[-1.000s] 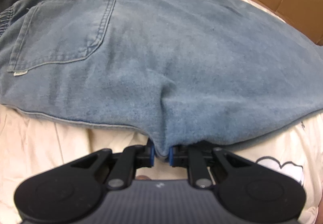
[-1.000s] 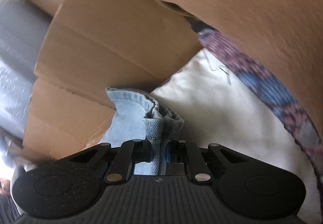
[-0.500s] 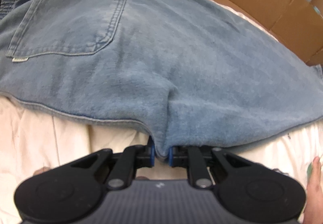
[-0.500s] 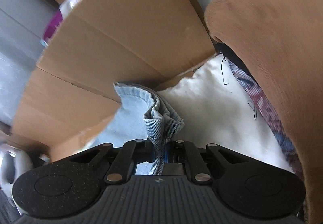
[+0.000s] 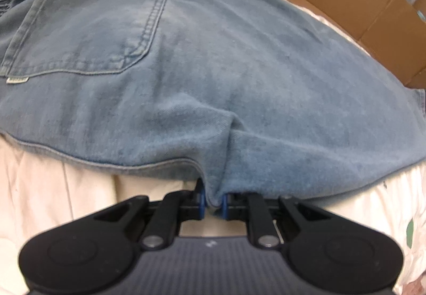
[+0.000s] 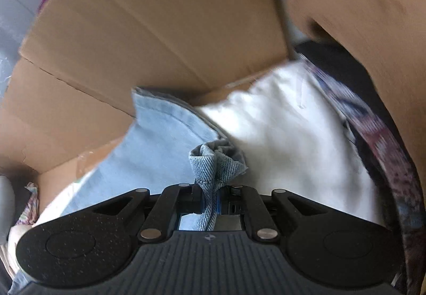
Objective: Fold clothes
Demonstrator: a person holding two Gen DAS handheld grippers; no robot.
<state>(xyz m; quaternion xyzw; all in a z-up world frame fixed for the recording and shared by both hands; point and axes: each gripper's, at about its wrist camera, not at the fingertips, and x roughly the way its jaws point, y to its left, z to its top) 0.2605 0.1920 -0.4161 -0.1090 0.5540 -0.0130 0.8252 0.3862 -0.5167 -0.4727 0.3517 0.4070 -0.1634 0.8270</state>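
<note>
Light blue jeans lie spread on a cream bedsheet, back pocket at upper left. My left gripper is shut on the near edge of the jeans, pinching a fold between its blue pads. In the right wrist view, my right gripper is shut on a bunched hem of the jeans, with the rest of that leg trailing off to the left over the white sheet.
A brown cardboard box stands along the far right side of the bed; it fills the upper left of the right wrist view. The person's tan sleeve and patterned garment are at right.
The left gripper has drawn the jeans edge a little, shifting the pocket rightward in view. The right gripper has swung with the hem; box and sleeve have shifted right.
</note>
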